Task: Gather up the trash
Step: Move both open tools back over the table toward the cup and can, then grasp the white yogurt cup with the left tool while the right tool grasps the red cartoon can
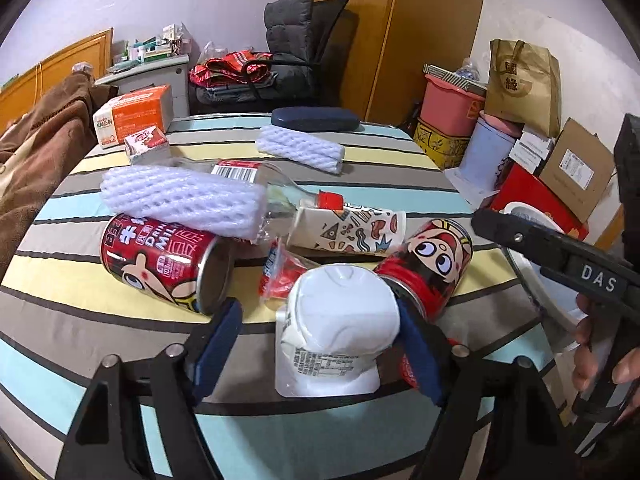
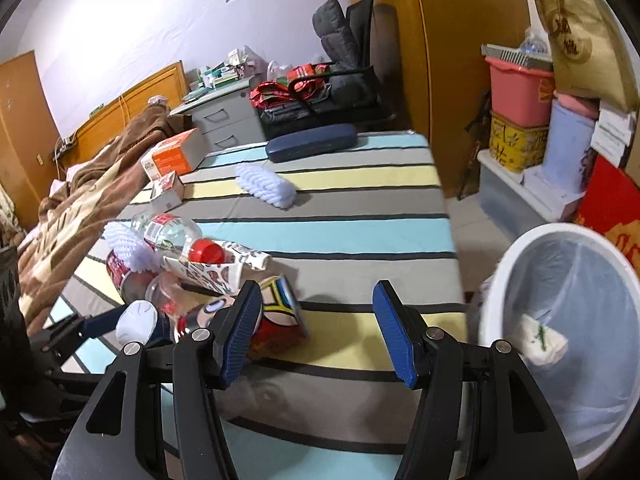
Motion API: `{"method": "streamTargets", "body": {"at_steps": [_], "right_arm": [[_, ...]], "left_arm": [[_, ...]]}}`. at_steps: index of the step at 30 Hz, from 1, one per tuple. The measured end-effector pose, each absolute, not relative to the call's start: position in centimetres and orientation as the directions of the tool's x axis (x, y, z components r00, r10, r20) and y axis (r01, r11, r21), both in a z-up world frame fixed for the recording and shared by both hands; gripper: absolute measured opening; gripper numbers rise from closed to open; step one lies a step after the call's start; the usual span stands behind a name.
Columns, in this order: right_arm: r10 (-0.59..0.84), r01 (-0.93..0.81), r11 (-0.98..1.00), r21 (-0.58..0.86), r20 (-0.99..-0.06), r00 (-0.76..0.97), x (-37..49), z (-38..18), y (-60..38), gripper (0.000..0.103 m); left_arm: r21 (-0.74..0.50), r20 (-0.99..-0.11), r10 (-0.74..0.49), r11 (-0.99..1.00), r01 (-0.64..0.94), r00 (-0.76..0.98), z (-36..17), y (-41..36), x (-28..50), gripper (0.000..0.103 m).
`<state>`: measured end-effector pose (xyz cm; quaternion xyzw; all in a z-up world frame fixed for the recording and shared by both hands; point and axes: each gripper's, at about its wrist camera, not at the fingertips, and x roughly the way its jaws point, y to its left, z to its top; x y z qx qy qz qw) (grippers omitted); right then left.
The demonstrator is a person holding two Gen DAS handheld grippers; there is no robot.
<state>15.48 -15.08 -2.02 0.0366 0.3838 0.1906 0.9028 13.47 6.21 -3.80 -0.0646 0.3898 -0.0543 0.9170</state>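
Left gripper [image 1: 320, 344]: jaws wide apart around a white yogurt cup [image 1: 340, 328], right pad touching it, left pad clear of it. Just beyond the cup, two red milk cans [image 1: 160, 264] lie among other litter on the striped table [image 1: 100, 312]. Right gripper [image 2: 318, 332]: open, empty. To its right stands the white trash bin [image 2: 516, 256], lined, holding one crumpled item.

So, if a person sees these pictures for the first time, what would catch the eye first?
Probably the pile of trash on the striped bedsheet: two red cartoon milk cans, a foam net sleeve and a clear bottle. Close in front, the open left gripper brackets a white yogurt cup. Right of the bed stands a white lined trash bin, beside the open right gripper.
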Motion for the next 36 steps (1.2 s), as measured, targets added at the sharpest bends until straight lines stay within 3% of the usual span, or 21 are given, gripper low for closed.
{"method": "streamTargets", "body": {"at_steps": [6, 11, 18, 29, 36], "right_arm": [[0.363, -0.285, 0.930, 0.232, -0.708, 0.606, 15.3, -2.5, -13.8, 0.060], [0.366, -0.223, 0.931, 0.289, -0.729, 0.578, 15.7, -3.2, -13.2, 0.060], [0.329, -0.177, 0.944, 0.278, -0.757, 0.564, 16.0, -3.8, -11.2, 0.072], [0.303, -0.232, 0.950, 0.210, -0.805, 0.510, 15.5, -4.3, -10.0, 0.074], [0.329, -0.243, 0.942, 0.233, -0.789, 0.518, 14.1, -4.2, -10.4, 0.074]], "left_arm": [[-0.165, -0.720, -0.141, 0.986, 0.029, 0.679, -4.2, 7.8, 13.4, 0.066], [-0.153, -0.712, -0.118, 0.988, 0.012, 0.692, -4.1, 9.0, 12.7, 0.066], [-0.178, -0.707, -0.131, 0.984, 0.005, 0.695, -4.0, 10.7, 12.5, 0.066], [-0.182, -0.709, -0.143, 0.983, 0.018, 0.690, -4.1, 10.7, 12.7, 0.066], [-0.179, -0.711, -0.137, 0.984, 0.010, 0.690, -4.1, 10.7, 12.9, 0.067]]}}
